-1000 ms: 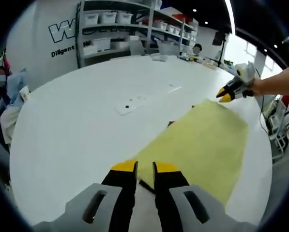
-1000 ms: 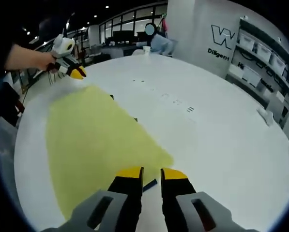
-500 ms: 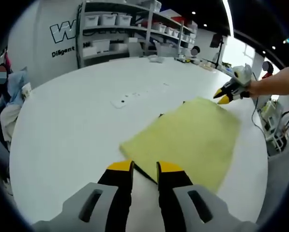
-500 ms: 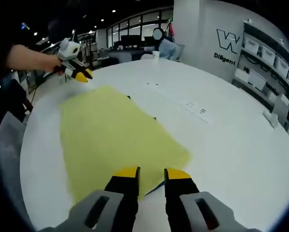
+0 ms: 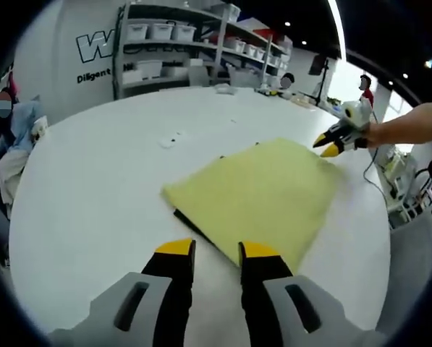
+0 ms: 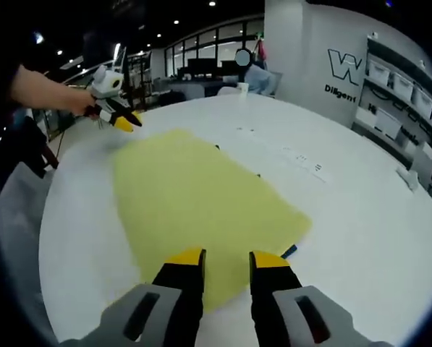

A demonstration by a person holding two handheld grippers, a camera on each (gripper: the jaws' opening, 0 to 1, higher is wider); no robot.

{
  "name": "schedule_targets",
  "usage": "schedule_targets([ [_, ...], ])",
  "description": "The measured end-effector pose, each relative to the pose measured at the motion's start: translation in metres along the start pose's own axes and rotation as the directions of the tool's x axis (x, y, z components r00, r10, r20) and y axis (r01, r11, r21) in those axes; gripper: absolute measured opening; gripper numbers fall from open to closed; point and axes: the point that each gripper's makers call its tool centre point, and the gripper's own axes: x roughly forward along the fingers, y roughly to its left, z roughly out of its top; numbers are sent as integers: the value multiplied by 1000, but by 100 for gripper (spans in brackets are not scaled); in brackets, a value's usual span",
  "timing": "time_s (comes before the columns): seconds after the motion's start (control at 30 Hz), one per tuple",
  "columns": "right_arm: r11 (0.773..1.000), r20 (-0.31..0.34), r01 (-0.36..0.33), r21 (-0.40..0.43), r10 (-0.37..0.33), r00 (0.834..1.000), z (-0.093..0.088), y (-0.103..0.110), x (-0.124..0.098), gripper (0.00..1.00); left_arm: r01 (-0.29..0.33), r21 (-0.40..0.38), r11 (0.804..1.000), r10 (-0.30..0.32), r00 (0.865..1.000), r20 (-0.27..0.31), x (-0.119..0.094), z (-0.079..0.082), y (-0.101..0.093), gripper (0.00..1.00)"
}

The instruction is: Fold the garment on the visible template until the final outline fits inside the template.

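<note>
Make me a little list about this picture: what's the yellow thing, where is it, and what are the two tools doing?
yellow thing: a flat yellow garment, spread out smooth
where: on a big white table
under it: dark template marks peeking out at the garment's edges
left tool: jaws apart, empty, just off one corner of the garment
right tool: jaws apart, empty, over the garment's near edge
background: shelves with bins along the wall

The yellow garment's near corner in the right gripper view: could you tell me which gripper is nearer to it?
Right. The right gripper hangs just over the yellow garment at that near edge, while the left gripper sits by the garment's far corner, across the cloth.
</note>
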Motion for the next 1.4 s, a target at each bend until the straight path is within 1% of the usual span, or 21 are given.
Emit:
schedule_targets([
  [0.2,1000,13,2,8,-3,1000,-8,18,-10,20,18,-1,1000,-18,1000,6,-10,-16,-20,23],
  [0.37,1000,24,1,20,-1,1000,-15,28,-16,21,28,-5,1000,-28,1000,13,-18,-26,-29,24],
  [0.4,1000,13,3,13,-4,1000,-18,30,-17,21,30,-6,1000,-30,999,13,-19,-28,-31,24],
  [0.53,999,28,11,36,-12,1000,-24,29,-20,22,40,-5,999,-40,999,11,-22,-37,-39,24],
  [0.7,999,23,20,51,-21,1000,-35,31,-26,22,46,4,999,-46,999,-16,-19,-52,-49,25],
  [0.8,998,27,24,58,-26,999,-40,32,-29,22,47,0,999,-47,999,-26,-12,-60,-45,24],
  [0.87,998,27,24,63,-25,999,-44,35,-32,22,51,1,999,-51,998,-30,-9,-62,-47,24],
  [1.07,997,23,28,76,-29,999,-54,37,-33,23,39,-2,999,-39,999,-31,-5,-65,-47,23],
  [1.4,996,24,20,86,-22,999,-57,37,-25,21,20,-13,1000,-20,999,-41,-1,-73,-48,19],
])
